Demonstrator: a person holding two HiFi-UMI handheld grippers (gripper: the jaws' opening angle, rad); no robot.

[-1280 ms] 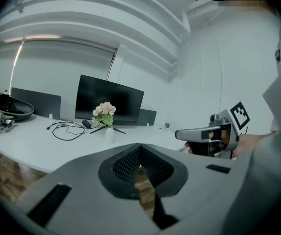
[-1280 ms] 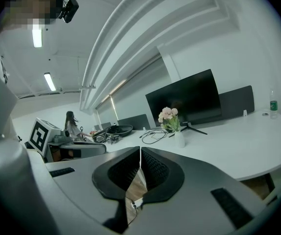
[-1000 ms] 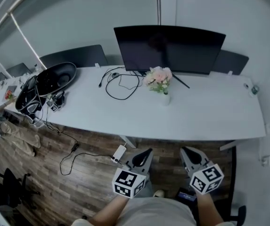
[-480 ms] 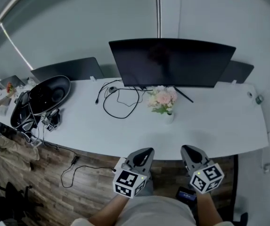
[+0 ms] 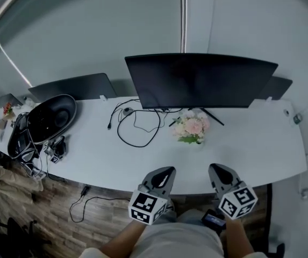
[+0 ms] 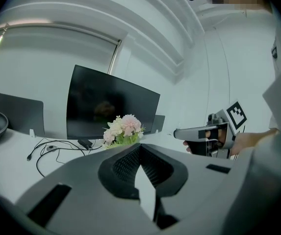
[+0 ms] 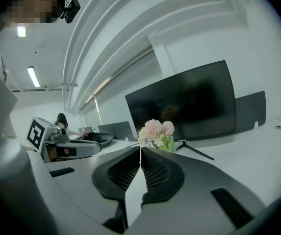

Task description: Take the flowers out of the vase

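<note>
**A:** From the head view, where are the flowers (image 5: 193, 127) sitting?

**B:** They are standing on the white worktop (image 5: 245, 144) in front of the monitor (image 5: 197, 79). They are well ahead of both tools. The left gripper (image 5: 167, 170) and the right gripper (image 5: 216, 168) are hovering at the worktop's near edge, both pointing towards the monitor, and the bunch is lying ahead of the gap between them.

**A:** And what is the left gripper view showing?

**B:** The flowers (image 6: 123, 129) are showing just above the tip of the left gripper (image 6: 140, 146), a little to its left and far beyond it. Its jaws are pressing together with nothing between them. The right gripper (image 6: 176, 133) is floating alongside.

**A:** And the right gripper view?

**B:** The flowers (image 7: 156, 133) are rising just past the tip of the right gripper (image 7: 140, 149), slightly to its right and well apart from it. Those jaws are also meeting at the tip, gripping nothing and touching nothing. The left gripper (image 7: 99, 148) is hanging off to the side.
</note>
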